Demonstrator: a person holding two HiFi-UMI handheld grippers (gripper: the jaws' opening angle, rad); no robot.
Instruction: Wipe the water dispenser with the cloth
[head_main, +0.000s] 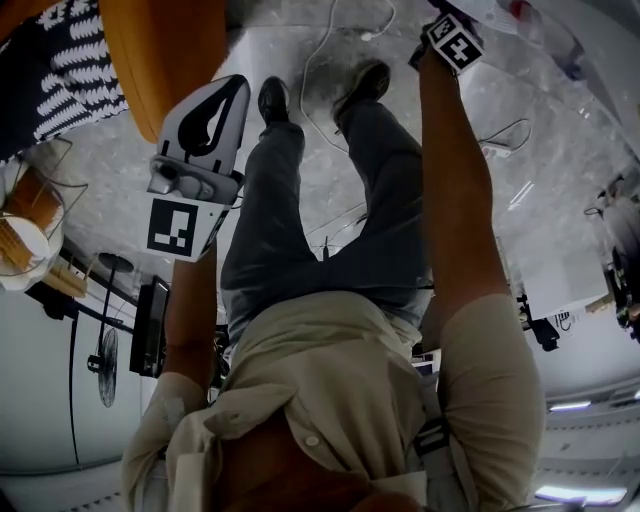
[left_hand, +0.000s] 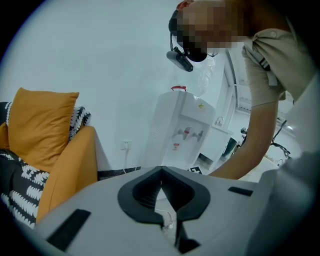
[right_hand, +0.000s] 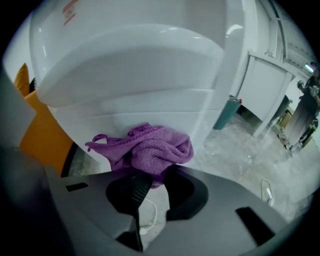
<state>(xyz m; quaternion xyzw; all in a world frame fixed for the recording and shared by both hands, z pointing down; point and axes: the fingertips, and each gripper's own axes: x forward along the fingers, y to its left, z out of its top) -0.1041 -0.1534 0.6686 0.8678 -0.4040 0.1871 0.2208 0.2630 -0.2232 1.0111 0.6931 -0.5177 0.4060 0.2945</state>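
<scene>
One cloth (right_hand: 149, 149) in right gripper (right_hand: 152, 173), against dispenser (right_hand: 140, 65)

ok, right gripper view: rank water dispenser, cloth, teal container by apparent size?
1. water dispenser, fills most of the frame.
2. cloth, close to the camera, so it looks inflated.
3. teal container, small and farther back; its true size against the cloth is unsure.

left claw (left_hand: 161, 175): jaws together, nothing between | right claw (right_hand: 154, 175): clamped on cloth (right_hand: 150, 150), arm stretched forward
</scene>
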